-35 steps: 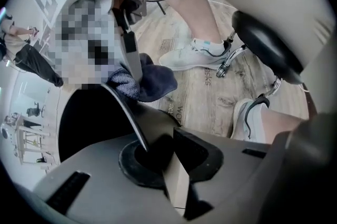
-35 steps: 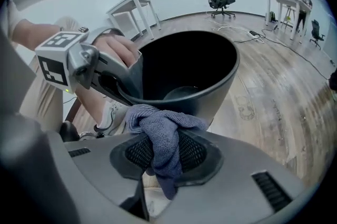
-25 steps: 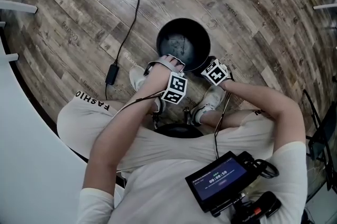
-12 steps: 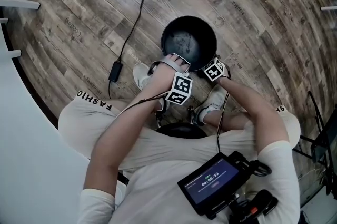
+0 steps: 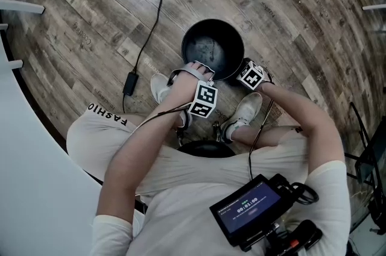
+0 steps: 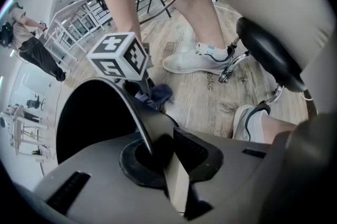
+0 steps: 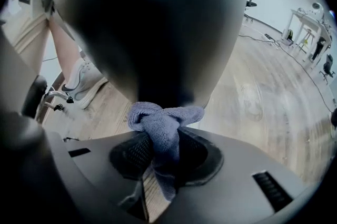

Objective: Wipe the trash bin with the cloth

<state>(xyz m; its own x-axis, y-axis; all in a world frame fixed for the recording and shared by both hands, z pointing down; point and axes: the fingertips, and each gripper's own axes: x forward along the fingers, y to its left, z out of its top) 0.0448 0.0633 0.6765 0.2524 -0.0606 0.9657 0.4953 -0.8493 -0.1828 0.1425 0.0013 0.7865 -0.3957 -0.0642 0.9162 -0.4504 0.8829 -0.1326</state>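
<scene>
Your right claw (image 7: 160, 144) is pinching the blue-grey cloth (image 7: 158, 117) tight and holding it against the outer wall of the black trash bin (image 7: 152, 22). Your left claw (image 6: 158, 152) is clamping the rim, jaws nearly together. The bin is standing on the wooden floor (image 5: 271, 8), just beyond your shoes (image 5: 244, 110). Wiping is seemingly under way outside; the inside likely remains.

Round black trash bin (image 5: 212, 47) stands upright and open; bluish cloth (image 7: 163, 123) bunched against its outer wall.
</scene>
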